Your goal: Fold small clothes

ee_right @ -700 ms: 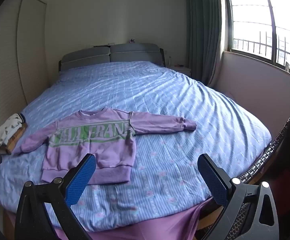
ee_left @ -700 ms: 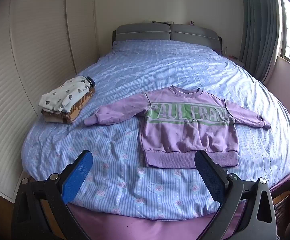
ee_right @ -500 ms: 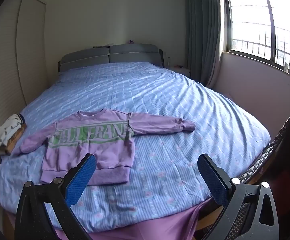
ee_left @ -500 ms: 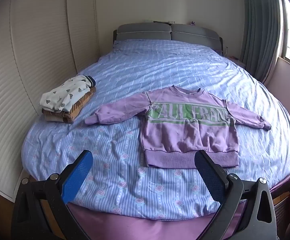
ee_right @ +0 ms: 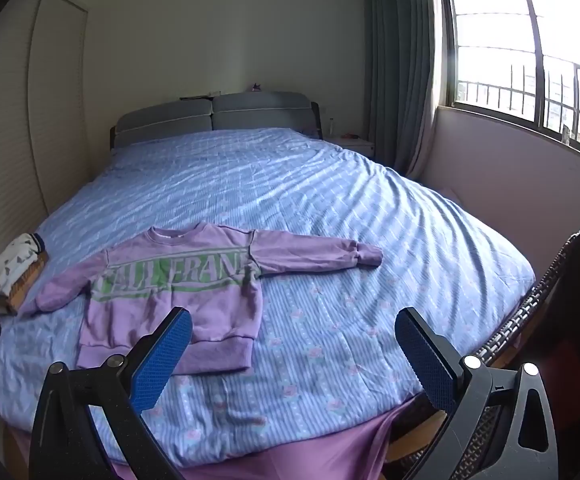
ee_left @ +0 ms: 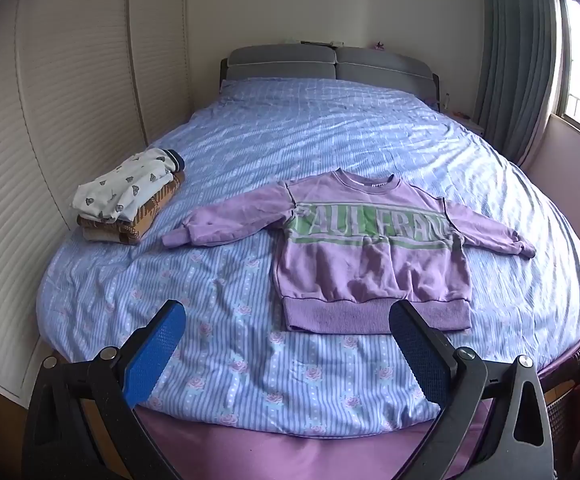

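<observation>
A small lilac sweatshirt (ee_left: 370, 248) with green and white lettering lies flat on the bed, front up, both sleeves spread out to the sides; it also shows in the right wrist view (ee_right: 178, 288). My left gripper (ee_left: 286, 320) hangs open over the near edge of the bed, short of the sweatshirt's hem, with nothing between its blue pads. My right gripper (ee_right: 292, 324) is open too, empty, near the hem's right corner and above the bedding.
The bed has a blue striped cover (ee_left: 218, 320) and a grey headboard (ee_left: 330, 60). A stack of folded clothes (ee_left: 130, 200) sits at its left edge by the ribbed wardrobe doors. A dark wicker chair (ee_right: 550, 312) stands at the right; curtains and a window lie beyond.
Both views have crept slightly nearer the bed. The sweatshirt and the folded stack have not moved, and both grippers have stayed open.
</observation>
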Action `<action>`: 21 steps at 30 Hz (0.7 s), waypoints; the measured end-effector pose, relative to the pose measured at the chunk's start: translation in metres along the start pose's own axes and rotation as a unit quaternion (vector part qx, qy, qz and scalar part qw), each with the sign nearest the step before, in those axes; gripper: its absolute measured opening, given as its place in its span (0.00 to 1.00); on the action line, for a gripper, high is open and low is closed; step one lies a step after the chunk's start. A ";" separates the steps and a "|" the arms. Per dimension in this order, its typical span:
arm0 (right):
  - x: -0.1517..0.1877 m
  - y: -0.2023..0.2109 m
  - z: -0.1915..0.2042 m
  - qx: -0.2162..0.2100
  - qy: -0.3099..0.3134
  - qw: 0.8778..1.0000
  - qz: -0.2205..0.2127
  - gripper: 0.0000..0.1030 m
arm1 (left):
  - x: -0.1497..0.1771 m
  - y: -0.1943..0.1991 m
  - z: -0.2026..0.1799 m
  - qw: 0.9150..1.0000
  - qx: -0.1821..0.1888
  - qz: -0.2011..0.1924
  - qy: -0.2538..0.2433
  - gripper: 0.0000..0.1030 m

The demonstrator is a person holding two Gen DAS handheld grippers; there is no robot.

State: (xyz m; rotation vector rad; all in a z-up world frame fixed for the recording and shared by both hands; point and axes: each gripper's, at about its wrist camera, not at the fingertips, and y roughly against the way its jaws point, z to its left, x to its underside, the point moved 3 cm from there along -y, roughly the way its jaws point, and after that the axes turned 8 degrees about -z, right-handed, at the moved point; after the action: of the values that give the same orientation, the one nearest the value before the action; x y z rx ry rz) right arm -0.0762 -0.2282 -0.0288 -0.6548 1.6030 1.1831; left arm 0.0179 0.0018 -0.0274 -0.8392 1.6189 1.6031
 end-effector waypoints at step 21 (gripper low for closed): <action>-0.005 0.007 0.003 -0.015 0.001 1.000 -0.013 0.99 | -0.008 0.007 -0.001 1.000 0.005 -0.001 -0.002 1.00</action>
State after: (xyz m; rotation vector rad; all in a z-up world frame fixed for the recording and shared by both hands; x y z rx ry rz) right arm -0.0794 -0.2231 -0.0215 -0.6956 1.5758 1.1899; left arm 0.0162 0.0004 -0.0173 -0.8305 1.6218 1.5937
